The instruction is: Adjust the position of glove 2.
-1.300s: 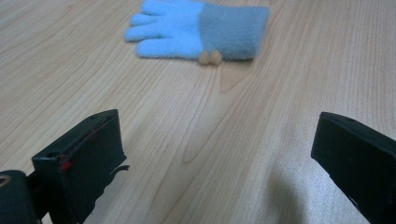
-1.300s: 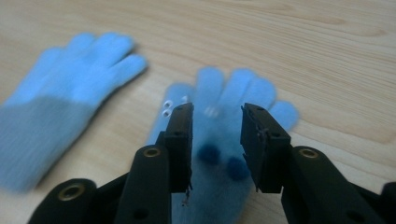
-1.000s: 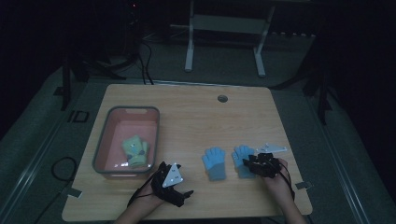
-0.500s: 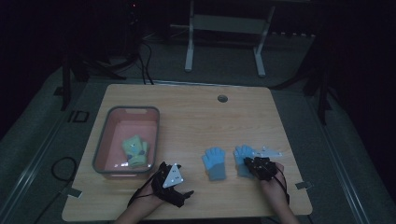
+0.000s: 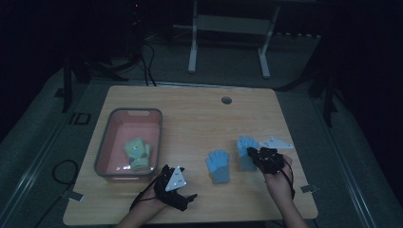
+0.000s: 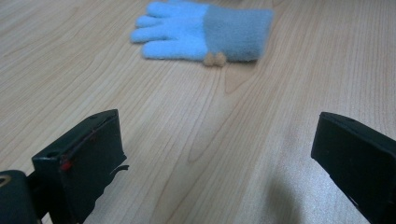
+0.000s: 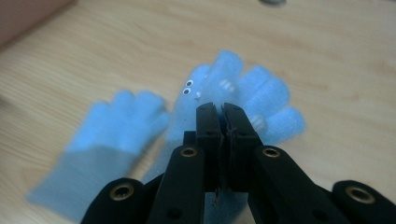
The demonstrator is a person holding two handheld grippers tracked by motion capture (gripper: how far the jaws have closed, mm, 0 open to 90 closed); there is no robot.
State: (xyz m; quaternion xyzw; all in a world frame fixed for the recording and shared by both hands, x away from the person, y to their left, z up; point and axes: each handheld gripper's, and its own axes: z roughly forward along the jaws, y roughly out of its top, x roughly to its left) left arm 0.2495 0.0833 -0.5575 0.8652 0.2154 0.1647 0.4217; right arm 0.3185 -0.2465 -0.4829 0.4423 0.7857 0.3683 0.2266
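With the jaws of the right gripper (image 7: 222, 108) just closed on the right blue glove (image 5: 246, 151), a straight lift toward the pink bin (image 5: 110, 127) is advised, while the left gripper (image 5: 177, 188) is kept open; two blue gloves and one bin are counted.

Two light blue fleece gloves with grey-blue cuffs. One glove (image 5: 245, 153) is pinched near its cuff between the closed right tongs (image 5: 252, 153); its fingers spread out beyond the tips, and small googly eyes and white stitching show on its back. The other glove (image 5: 218, 165) lies flat on the worktop (image 5: 199, 114), just beside the right tongs and ahead of the left tongs (image 5: 190, 197), a tan bobble at its cuff
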